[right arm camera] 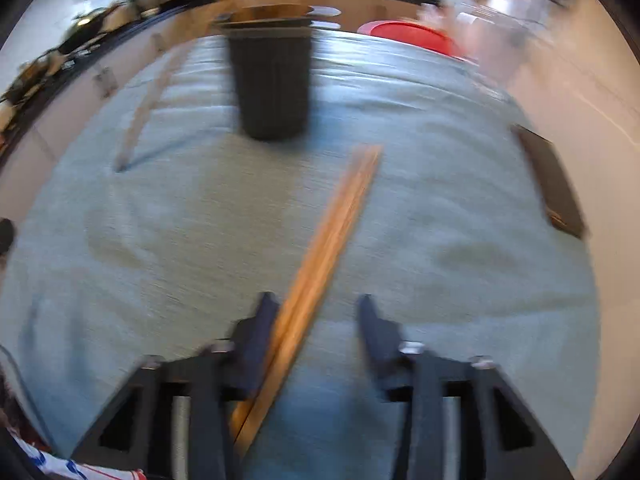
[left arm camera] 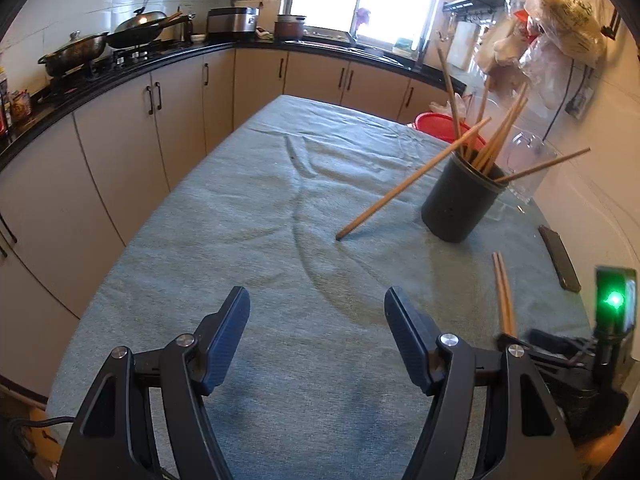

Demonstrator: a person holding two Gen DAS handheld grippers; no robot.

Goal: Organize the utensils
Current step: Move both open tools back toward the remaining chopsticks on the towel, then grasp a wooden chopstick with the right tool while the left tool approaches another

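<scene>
A black cylindrical holder (left arm camera: 460, 200) (right arm camera: 272, 80) stands on the blue-grey tablecloth (left arm camera: 260, 208) with several wooden chopsticks (left arm camera: 496, 140) fanned out of it. One chopstick (left arm camera: 400, 188) (right arm camera: 140, 116) leans on its rim, tip on the cloth. A pair of chopsticks (left arm camera: 504, 296) (right arm camera: 332, 232) lies flat nearer me. In the blurred right wrist view my right gripper (right arm camera: 317, 300) is open astride the pair's near end; the sticks lie close to the left finger (right arm camera: 260, 332) and well apart from the right one. My left gripper (left arm camera: 317, 294) hangs open over bare cloth, nothing between its fingers.
A flat black slab (left arm camera: 558, 256) (right arm camera: 552, 184) lies at the table's right edge. Behind the holder are a clear glass jug (left arm camera: 528, 164) and a red basin (left arm camera: 440, 124). A counter with pots (left arm camera: 120, 44) runs along the left and back walls.
</scene>
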